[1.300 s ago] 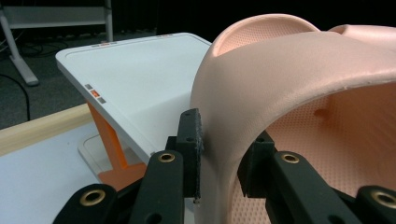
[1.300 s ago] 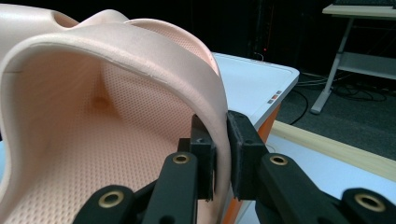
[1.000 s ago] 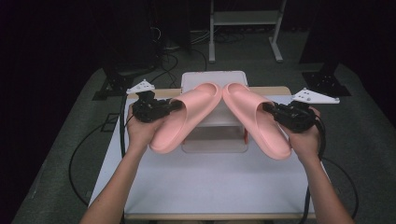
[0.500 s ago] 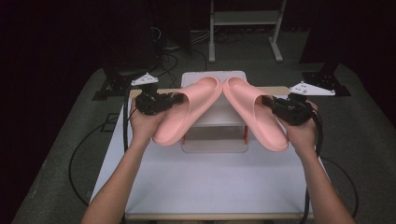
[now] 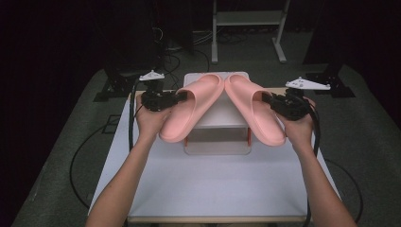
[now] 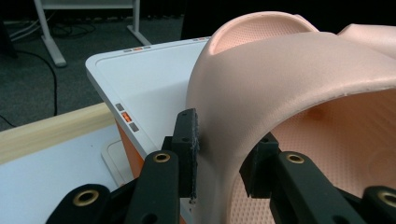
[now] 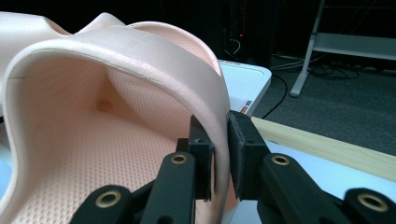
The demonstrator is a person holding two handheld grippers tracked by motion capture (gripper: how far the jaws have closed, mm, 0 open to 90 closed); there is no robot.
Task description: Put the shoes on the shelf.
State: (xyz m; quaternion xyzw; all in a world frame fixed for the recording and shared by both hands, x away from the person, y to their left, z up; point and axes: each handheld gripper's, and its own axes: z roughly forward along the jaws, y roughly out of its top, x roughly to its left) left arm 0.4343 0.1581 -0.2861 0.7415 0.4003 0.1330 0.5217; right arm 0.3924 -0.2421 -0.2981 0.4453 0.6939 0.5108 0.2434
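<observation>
Two pink foam slippers hang over the white stand [image 5: 215, 137], toes close together at the far end. My left gripper [image 5: 182, 97] is shut on the outer side of the left slipper [image 5: 194, 106]. In the left gripper view its pads pinch the strap of that slipper [image 6: 289, 70] at the gripper [image 6: 219, 154]. My right gripper [image 5: 267, 99] is shut on the right slipper [image 5: 253, 106]. The right gripper view shows the strap wall of this slipper [image 7: 116, 116] clamped in the gripper [image 7: 219, 149]. Both pairs of jaws have just been opening slightly, straps still between them.
The white stand [image 6: 140, 79] has orange side panels and sits at the back middle of the white table [image 5: 213, 184], by a wooden strip [image 7: 327, 147]. Cables and a metal rack [image 5: 246, 28] lie on the dark floor beyond.
Both hands have carried the slippers a little away from the person, so the toes now reach over the stand's top. The grips look the same.
</observation>
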